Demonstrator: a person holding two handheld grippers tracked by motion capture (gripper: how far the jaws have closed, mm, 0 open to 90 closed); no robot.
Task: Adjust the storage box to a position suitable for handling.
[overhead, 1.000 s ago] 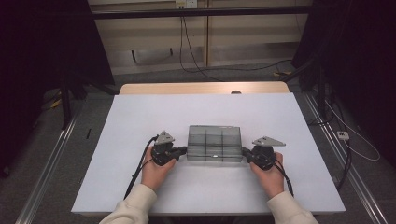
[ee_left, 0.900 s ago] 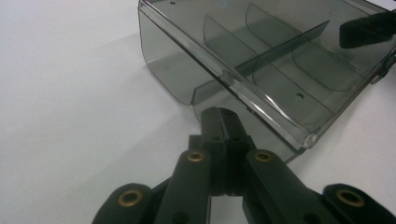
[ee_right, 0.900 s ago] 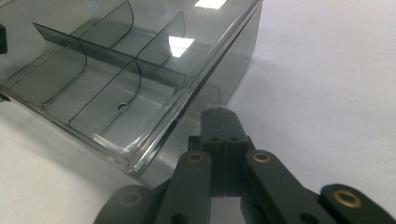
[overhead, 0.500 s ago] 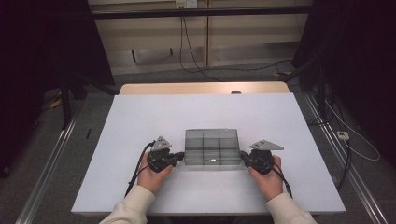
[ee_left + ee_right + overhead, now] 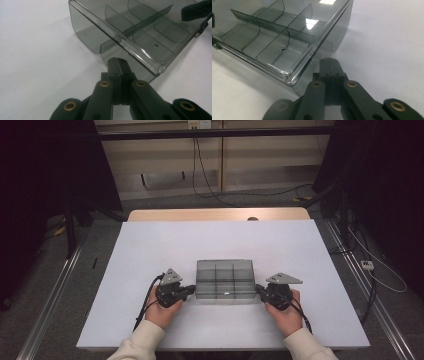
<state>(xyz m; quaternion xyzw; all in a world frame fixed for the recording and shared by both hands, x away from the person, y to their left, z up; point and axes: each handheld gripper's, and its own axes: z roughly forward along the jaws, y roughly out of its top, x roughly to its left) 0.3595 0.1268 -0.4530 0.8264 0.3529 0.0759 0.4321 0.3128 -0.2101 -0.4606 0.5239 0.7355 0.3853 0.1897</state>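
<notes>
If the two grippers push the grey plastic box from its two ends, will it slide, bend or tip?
The box looks like thin, clear, empty plastic, so it is probably light and would likely slide easily on the smooth white table. Its inner dividers suggest fair stiffness, though the thin walls may flex a little. It sits low and wide, so tipping seems unlikely.

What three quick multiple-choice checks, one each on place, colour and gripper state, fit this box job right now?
1. Where is the box?
A. between the grippers
B. at the table's far edge
C. on the floor

2. What colour is the box?
A. red
B. smoky clear grey
C. yellow

3. How do the left gripper's jaws stand?
A. wide open
B. around a cup
C. shut

A: left gripper and right gripper flank its ends.
B: dividers show through its walls.
C: jaws meet, tips at the box's end.
</notes>
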